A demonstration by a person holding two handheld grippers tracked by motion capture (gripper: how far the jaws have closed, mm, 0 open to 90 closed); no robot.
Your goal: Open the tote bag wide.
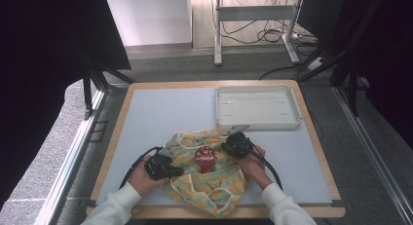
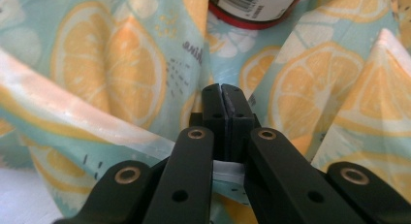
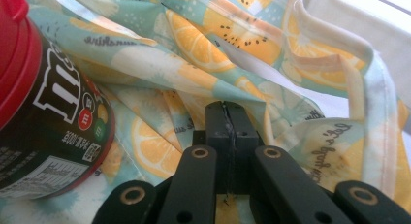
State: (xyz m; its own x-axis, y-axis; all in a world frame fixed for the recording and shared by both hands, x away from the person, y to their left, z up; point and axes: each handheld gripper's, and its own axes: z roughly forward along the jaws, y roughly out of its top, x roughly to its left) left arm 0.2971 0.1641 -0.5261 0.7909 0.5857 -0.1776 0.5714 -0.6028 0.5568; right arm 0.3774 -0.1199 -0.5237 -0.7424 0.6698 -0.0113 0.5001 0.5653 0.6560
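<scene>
- The lemon bag (image 1: 209, 178) lies on the table (image 1: 160, 113), with the red-lidded can (image 1: 205, 159) standing on it.
- The left hand-held gripper (image 1: 168, 159) pinches the cloth tight; the right hand-held gripper (image 1: 233, 137) does too.
- The can looks not yet wrapped up inside.

Both forearms in white sleeves, coming in from the near edge and angled inward. Left hand (image 1: 141, 178) around the left gripper (image 1: 168, 151), jaws pressed together. Right hand (image 1: 254, 162) around the right gripper (image 1: 237, 129), jaws likewise pressed together, pointing forward.
</scene>
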